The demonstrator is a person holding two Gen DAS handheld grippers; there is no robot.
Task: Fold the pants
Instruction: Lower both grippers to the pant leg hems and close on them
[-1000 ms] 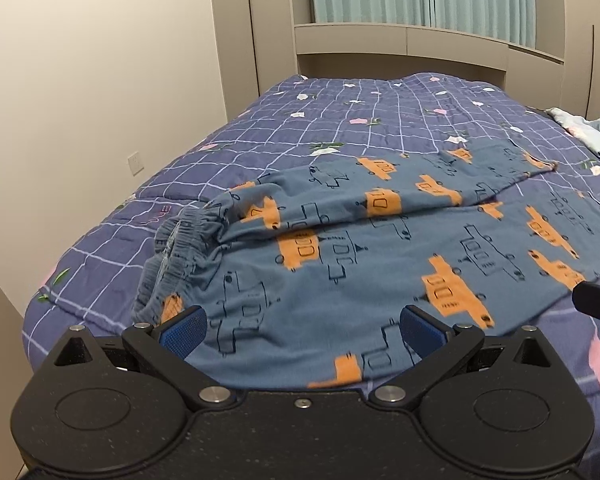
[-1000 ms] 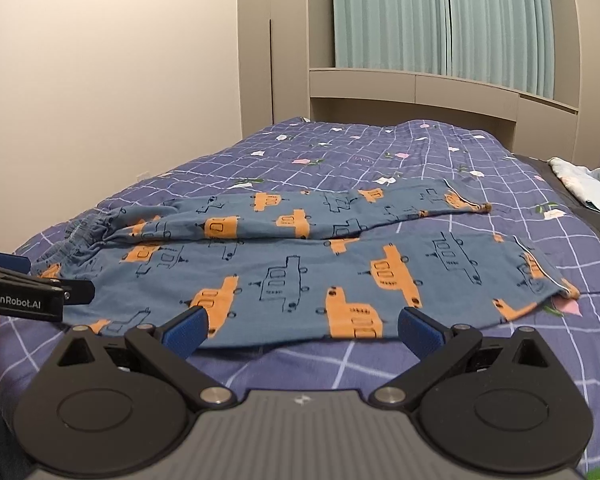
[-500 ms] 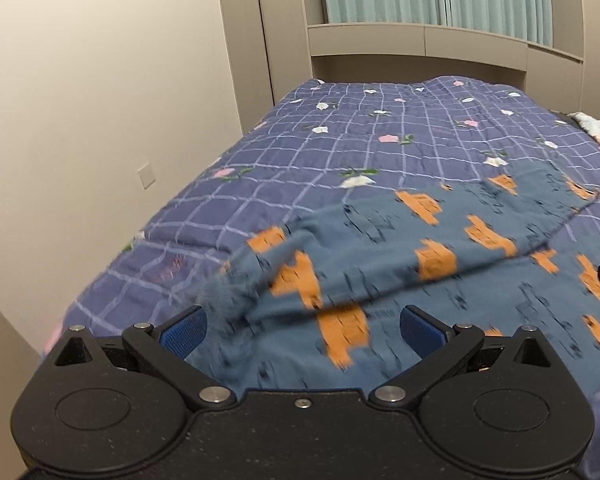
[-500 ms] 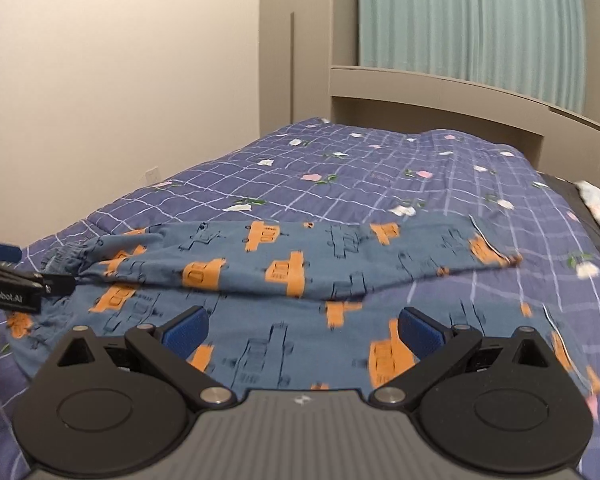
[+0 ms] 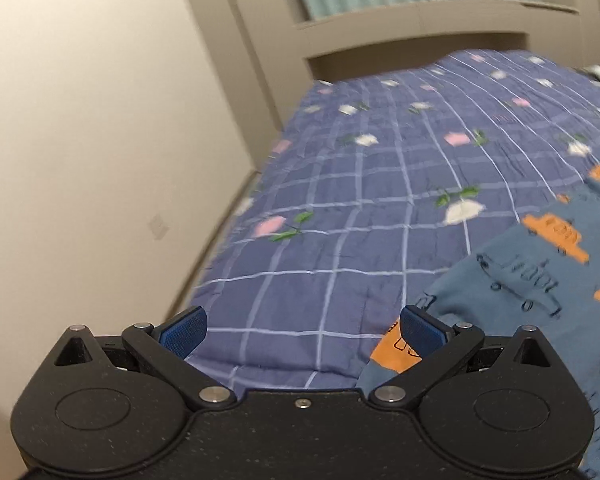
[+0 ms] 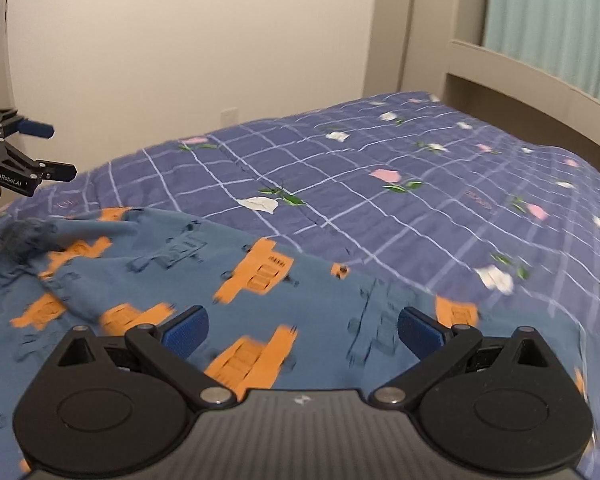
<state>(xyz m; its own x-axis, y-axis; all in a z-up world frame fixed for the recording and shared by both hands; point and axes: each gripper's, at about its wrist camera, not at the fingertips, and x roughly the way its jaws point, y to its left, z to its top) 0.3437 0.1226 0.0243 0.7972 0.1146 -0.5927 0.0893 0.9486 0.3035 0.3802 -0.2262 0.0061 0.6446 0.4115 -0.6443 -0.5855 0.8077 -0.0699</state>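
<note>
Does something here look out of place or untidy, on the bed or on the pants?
Only the pants look untidy: they lie rumpled on the checked bedspread, with the waistband end bunched up near the left tongs. Both tongs are open and empty. Nothing looks spilled or damaged, though blur hides details.

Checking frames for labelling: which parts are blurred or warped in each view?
Left wrist view: quilt and pants smeared by motion, left tool sharp, wall edges bowed by fisheye. Right wrist view: pants print streaked, right tool crisp.
</note>
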